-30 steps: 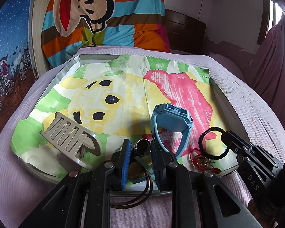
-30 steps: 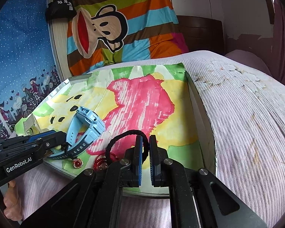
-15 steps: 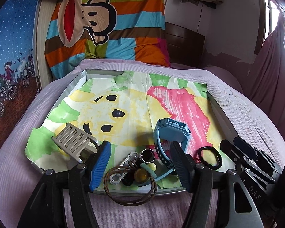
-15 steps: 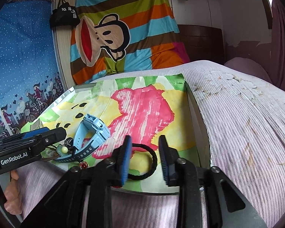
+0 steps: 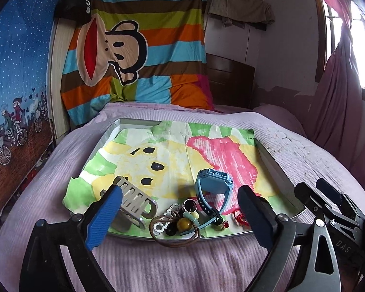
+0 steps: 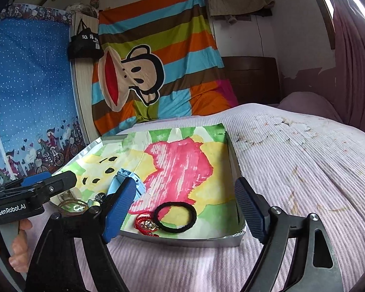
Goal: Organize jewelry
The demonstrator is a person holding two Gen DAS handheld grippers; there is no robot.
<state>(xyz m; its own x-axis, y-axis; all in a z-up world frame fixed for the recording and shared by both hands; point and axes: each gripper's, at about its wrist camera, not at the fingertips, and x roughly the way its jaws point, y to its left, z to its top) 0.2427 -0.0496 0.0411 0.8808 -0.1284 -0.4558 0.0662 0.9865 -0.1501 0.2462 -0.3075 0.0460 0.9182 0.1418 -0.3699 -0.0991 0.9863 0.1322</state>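
A silver tray [image 5: 277, 170] lined with a painted paper lies on the bed. At its near edge lie a beige hair claw [image 5: 135, 198], a brown cord necklace with beads [image 5: 180, 226], a blue watch [image 5: 214, 187] and a red charm bracelet [image 5: 241, 217]. In the right wrist view the black hair tie [image 6: 176, 216] and the red bracelet [image 6: 146, 223] lie at the tray's [image 6: 233, 153] near edge. My left gripper [image 5: 180, 221] is open and empty, held back from the tray. My right gripper [image 6: 182, 211] is open and empty, above the near edge.
The tray rests on a lilac ribbed bedspread [image 6: 292, 170]. A striped monkey blanket [image 5: 133, 56] hangs behind. A pink curtain [image 5: 338, 97] is at the right. A blue patterned wall panel [image 6: 29, 97] stands at the left.
Both grippers have opened wide and pulled back and up from the tray. The left let go of the necklace and the right let go of the black hair tie; both now lie on the tray.
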